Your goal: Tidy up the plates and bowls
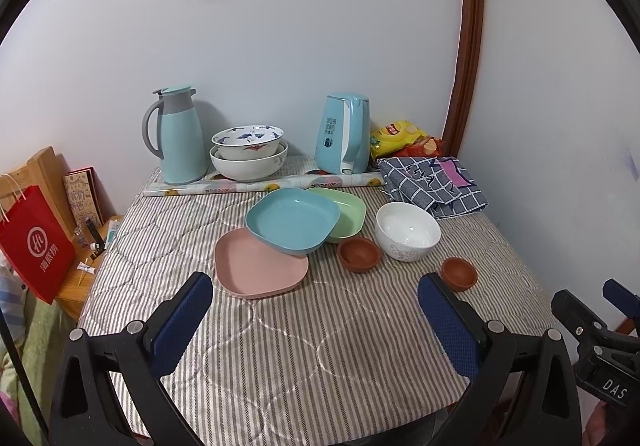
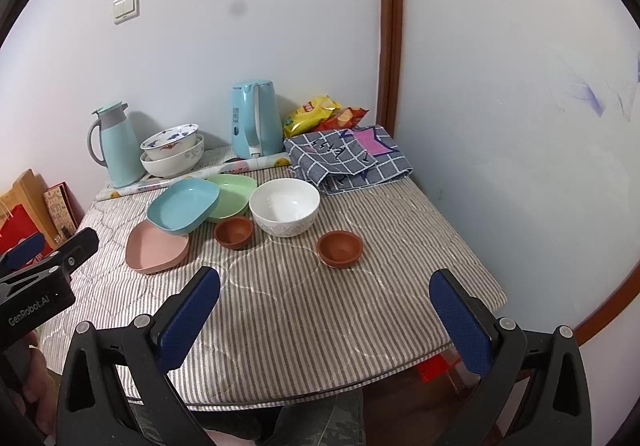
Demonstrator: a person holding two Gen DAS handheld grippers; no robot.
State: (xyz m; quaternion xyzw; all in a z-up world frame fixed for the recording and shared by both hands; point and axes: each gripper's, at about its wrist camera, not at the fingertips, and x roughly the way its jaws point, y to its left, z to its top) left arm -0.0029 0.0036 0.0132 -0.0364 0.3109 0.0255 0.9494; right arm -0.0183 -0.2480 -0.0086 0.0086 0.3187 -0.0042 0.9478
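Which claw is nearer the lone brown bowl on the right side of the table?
Right. The right claw sits open just short of the brown bowl, almost straight behind it. The left claw, also open, is farther off to the bowl's left, facing the pink plate.

A teal thermos jug (image 1: pixel 176 136) and teal kettle (image 1: pixel 343 134) stand at the back of the striped-cloth bench (image 1: pixel 320 358), with snack bags (image 1: pixel 398 136), a checked cloth (image 1: pixel 436 182), a paper roll (image 1: pixel 260 185) and a red bag (image 1: pixel 34 246).
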